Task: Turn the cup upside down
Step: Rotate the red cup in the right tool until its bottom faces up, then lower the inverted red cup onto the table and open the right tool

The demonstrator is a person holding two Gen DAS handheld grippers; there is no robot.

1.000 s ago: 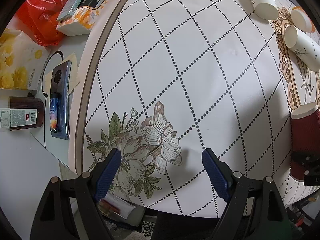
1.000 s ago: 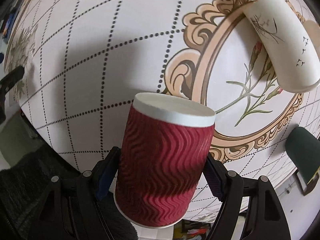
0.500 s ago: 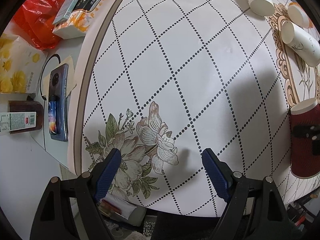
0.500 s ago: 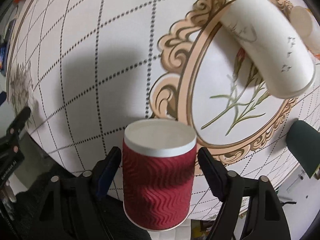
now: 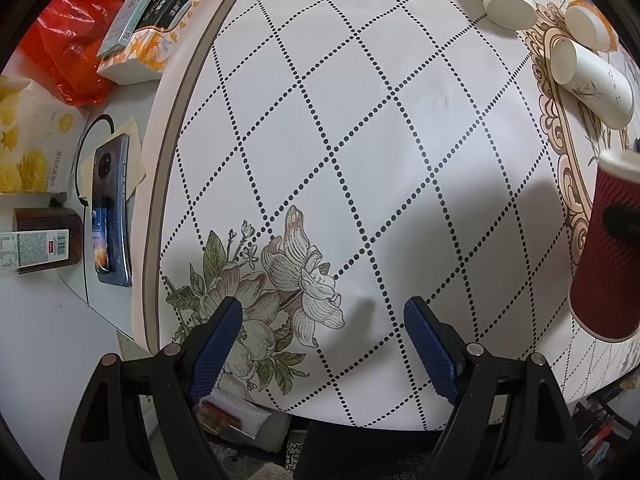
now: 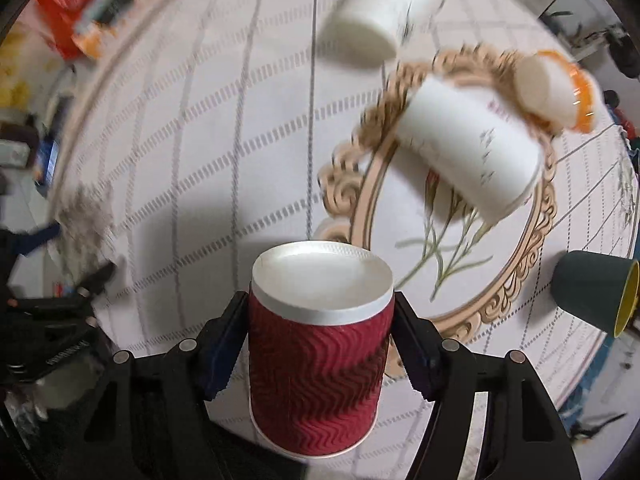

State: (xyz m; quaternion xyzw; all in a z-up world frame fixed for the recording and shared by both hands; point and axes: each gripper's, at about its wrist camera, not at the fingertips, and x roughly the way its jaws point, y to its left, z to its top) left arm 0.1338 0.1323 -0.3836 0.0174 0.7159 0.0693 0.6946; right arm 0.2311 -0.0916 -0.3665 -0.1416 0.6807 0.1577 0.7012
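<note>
The red cup (image 6: 320, 344) is gripped by the right gripper (image 6: 320, 340), its jaws clenched on the ribbed wall at mid-height, one on each side. The closed white base is turned up and away from the camera and the wider rim points back toward it, so the cup is judged to be already inverted and held above the surface (image 5: 360, 120) near its front edge, likely so that it can be set down on its rim. The background in the right wrist view is smeared by motion. The left gripper (image 5: 322, 320) is held apart over the flower print with jaws released and nothing between them, apparently kept clear. Several white cups (image 6: 468, 160) are seen lying on their sides farther back.
</note>
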